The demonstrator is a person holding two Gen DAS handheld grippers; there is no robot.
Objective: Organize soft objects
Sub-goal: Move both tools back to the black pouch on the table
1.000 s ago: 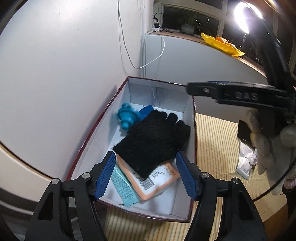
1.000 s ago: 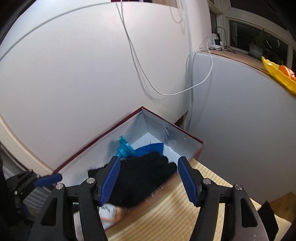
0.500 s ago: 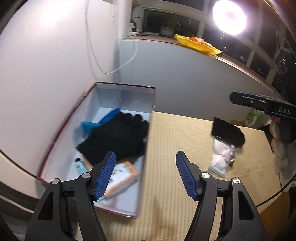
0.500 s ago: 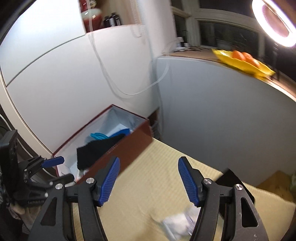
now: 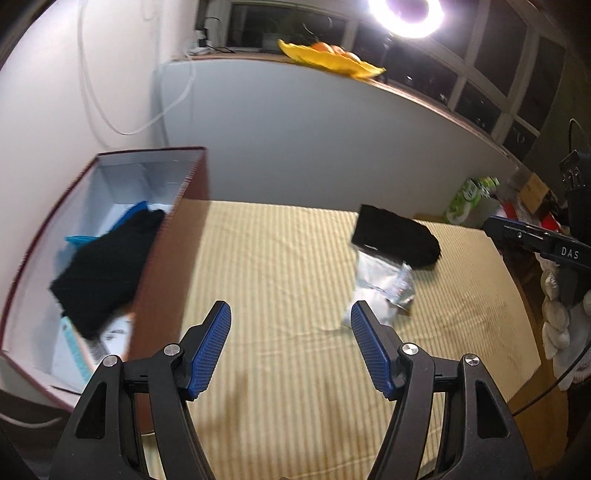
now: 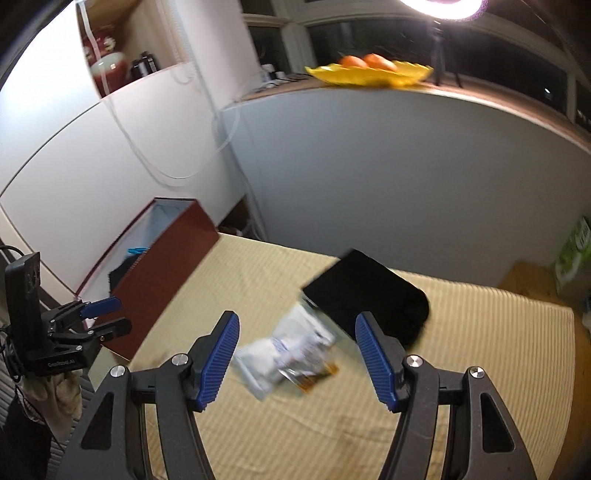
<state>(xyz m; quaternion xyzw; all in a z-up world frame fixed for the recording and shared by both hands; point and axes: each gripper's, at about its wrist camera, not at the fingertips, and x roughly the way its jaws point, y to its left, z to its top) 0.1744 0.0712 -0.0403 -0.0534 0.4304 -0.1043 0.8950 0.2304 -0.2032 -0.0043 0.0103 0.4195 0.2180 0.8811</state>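
With a black glove (image 5: 107,269) already in the box (image 5: 166,258), a second black soft item (image 6: 369,295) and clear packets (image 6: 288,354) remain on the striped mat (image 6: 480,369); both the left gripper (image 5: 290,347) and right gripper (image 6: 295,360) are open and empty.

Night scene lit by a ring light (image 5: 406,14), which glares to pure white at the top edge of both views; the windows behind it are black. The striped cloth on the desk (image 5: 288,266) is evenly lit, with a faint shadow near the bottom of the left wrist view. Motion blur smears the box (image 5: 162,258) and the white packets (image 6: 288,350). Fisheye distortion bends the walls, and the corners fall to black.
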